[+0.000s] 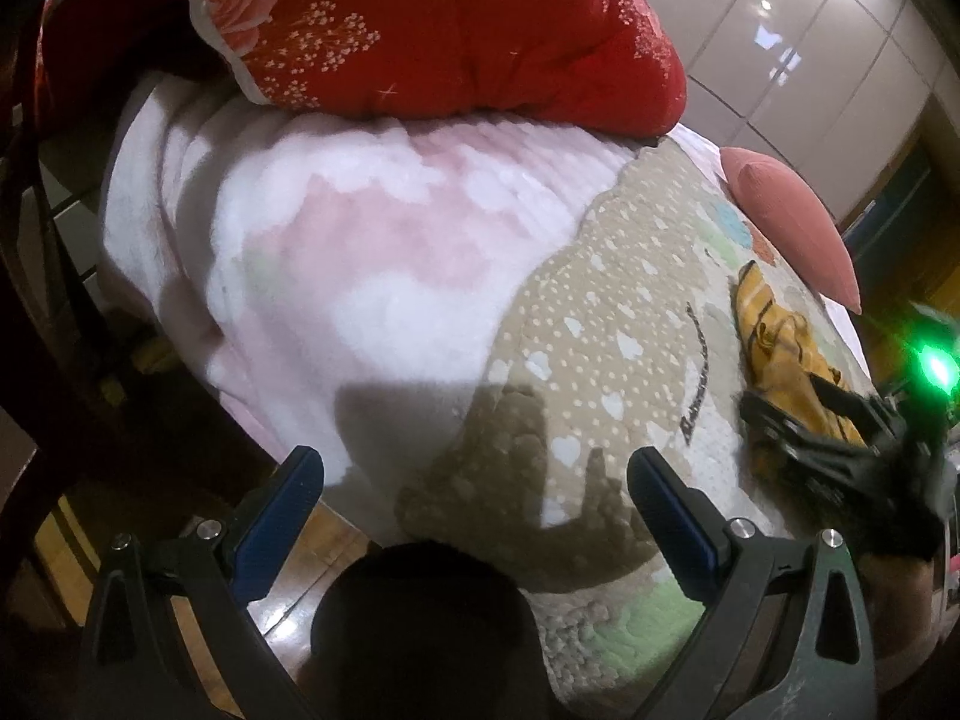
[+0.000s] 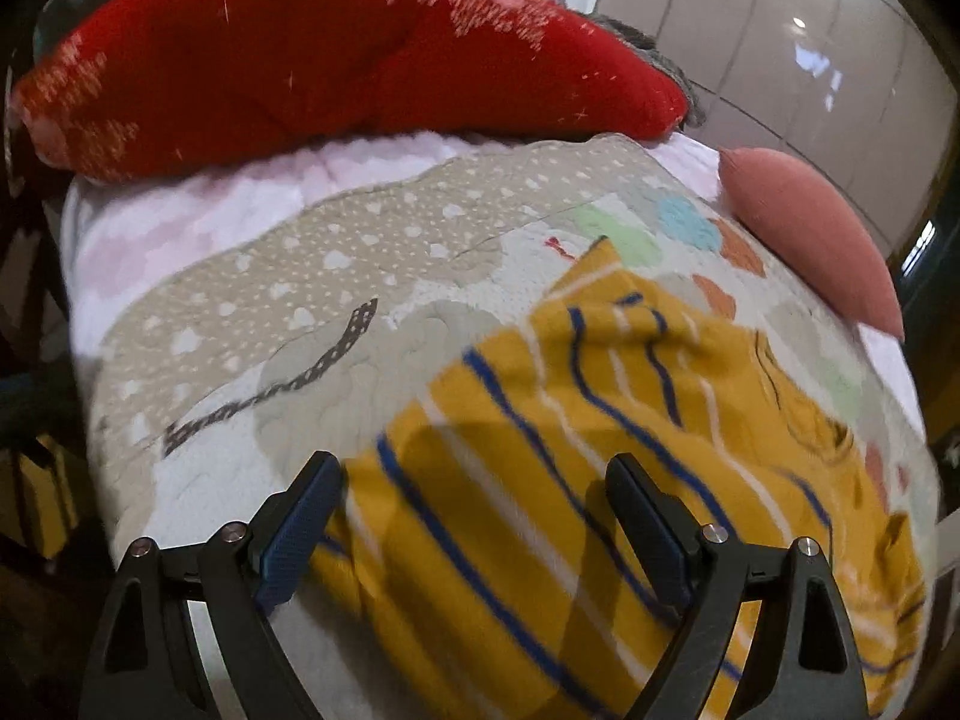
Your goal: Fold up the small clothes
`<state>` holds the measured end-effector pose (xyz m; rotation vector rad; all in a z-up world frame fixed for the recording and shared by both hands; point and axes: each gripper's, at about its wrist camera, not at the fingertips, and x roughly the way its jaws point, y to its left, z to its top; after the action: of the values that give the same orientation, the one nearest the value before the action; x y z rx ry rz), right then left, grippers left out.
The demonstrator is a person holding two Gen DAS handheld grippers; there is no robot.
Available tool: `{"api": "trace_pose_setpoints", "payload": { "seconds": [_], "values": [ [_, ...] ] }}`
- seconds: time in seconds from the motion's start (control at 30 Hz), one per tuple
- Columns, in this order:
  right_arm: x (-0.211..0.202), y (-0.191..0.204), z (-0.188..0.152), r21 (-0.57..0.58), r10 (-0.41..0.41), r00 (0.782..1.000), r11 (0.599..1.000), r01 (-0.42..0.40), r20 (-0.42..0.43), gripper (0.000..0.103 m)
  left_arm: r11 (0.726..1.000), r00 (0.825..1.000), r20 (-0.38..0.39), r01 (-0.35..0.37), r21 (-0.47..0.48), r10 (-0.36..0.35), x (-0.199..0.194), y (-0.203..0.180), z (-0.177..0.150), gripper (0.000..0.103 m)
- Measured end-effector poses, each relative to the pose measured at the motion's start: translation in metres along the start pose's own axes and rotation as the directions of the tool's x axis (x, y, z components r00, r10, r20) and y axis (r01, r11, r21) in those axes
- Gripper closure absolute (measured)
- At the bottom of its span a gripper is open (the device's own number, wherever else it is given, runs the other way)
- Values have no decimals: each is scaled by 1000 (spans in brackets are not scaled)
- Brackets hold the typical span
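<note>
A small yellow shirt (image 2: 600, 420) with blue and white stripes lies rumpled on the patterned bed cover (image 2: 336, 276). My right gripper (image 2: 474, 480) is open and hovers just above the shirt's near edge, holding nothing. In the left wrist view the shirt (image 1: 780, 342) lies at the right, with the right gripper's black body (image 1: 840, 450) over it. My left gripper (image 1: 474, 474) is open and empty above the near edge of the bed cover (image 1: 600, 324), well left of the shirt.
A red flowered quilt (image 1: 456, 24) is piled at the back of the bed. A pink cushion (image 2: 810, 228) lies at the right. A pink and white fleece blanket (image 1: 336, 228) covers the left. A dark wooden bed frame (image 1: 54, 312) and wooden floor (image 1: 312, 546) are at left. Glossy wardrobe doors (image 2: 780, 36) stand behind.
</note>
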<state>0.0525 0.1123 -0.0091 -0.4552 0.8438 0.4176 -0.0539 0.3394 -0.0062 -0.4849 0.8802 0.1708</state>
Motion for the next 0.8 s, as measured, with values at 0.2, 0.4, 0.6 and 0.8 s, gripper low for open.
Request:
{"api": "trace_pose_setpoints", "payload": {
  "seconds": [0.2,0.4,0.6,0.8],
  "values": [
    [22,9,17,-54,-100,993,994,97,-57,40,1000,1000,19,7,19,-8,-14,-7,-4,2],
    [8,-40,20,135,-2,1000,991,6,-32,87,998,999,44,-12,57,10,-32,-23,-6,2],
    [-53,-123,0,403,87,986,905,-138,144,89,988,996,86,-3,152,-10,-55,-68,-6,2],
    [-118,-239,-95,680,12,961,704,-205,277,89,966,997,62,32,257,-49,-56,-125,-15,2]
  ]
}}
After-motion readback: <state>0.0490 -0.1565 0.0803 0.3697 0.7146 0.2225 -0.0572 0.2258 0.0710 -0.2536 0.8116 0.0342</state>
